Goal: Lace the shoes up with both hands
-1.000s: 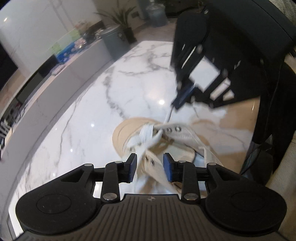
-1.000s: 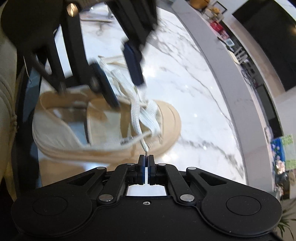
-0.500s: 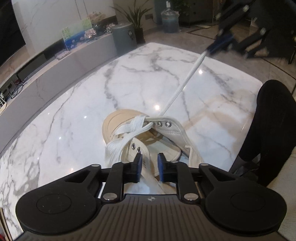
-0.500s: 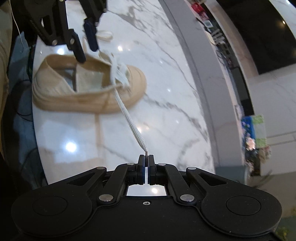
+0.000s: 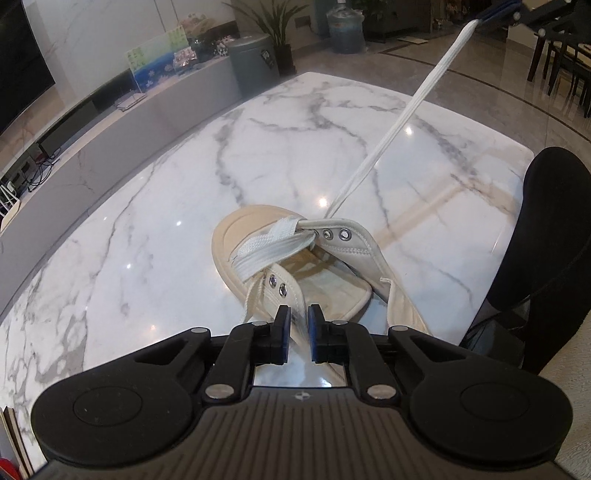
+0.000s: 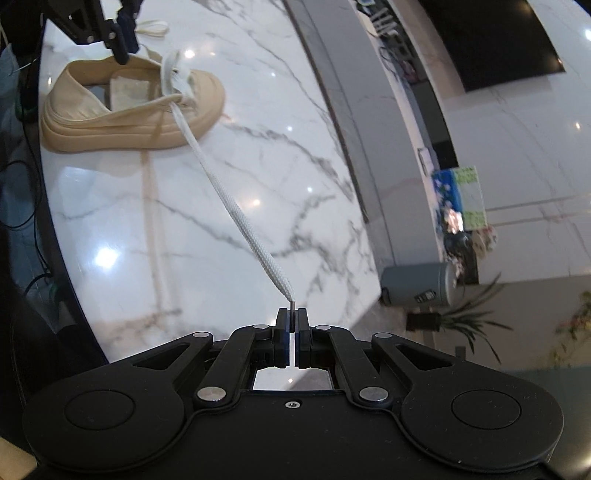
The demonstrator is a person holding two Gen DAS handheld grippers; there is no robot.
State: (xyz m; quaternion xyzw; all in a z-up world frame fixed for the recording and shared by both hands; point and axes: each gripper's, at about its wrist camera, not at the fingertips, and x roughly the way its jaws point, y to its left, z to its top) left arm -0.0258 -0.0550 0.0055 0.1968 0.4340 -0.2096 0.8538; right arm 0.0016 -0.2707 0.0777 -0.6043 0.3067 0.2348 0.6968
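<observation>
**A:** Left wrist view: what does it show?

**B:** A cream shoe (image 5: pixel 295 258) sits on a marble worktop (image 5: pixel 147 206), toe pointing away. The left tongs (image 5: pixel 296 334) stand nearly closed around the near eyelet flap (image 5: pixel 291 295); the pads look to be pinching its edge, though blur there makes the contact hard to confirm. A white lace (image 5: pixel 391 147) runs taut from a far-side eyelet up to the right tongs (image 5: pixel 491 14), which are cut off at the top corner.

**A:** And how would the lace handle?

**B:** Soft, flat and light, by the look of it, with no stiffness except at its tip. The tip is the place to hold it for threading. The shoe seems light enough to slide when the lace is pulled, so the flap is a sensible anchor.

**A:** Right wrist view?

**B:** The right tongs (image 6: pixel 291 321) are fully closed on the lace's tip (image 6: pixel 292 305), with the lace (image 6: pixel 229 199) stretching straight back to the shoe (image 6: pixel 129 110) well across the worktop (image 6: pixel 258 155). The left tongs (image 6: pixel 123 37) hover at the shoe's opening.

**A:** Anything hidden?

**B:** The lace's other end trails off the shoe's left side behind the left tongs. The upper eyelets look empty. A pale loop (image 6: pixel 151 27) beyond the shoe cannot be identified.
</observation>
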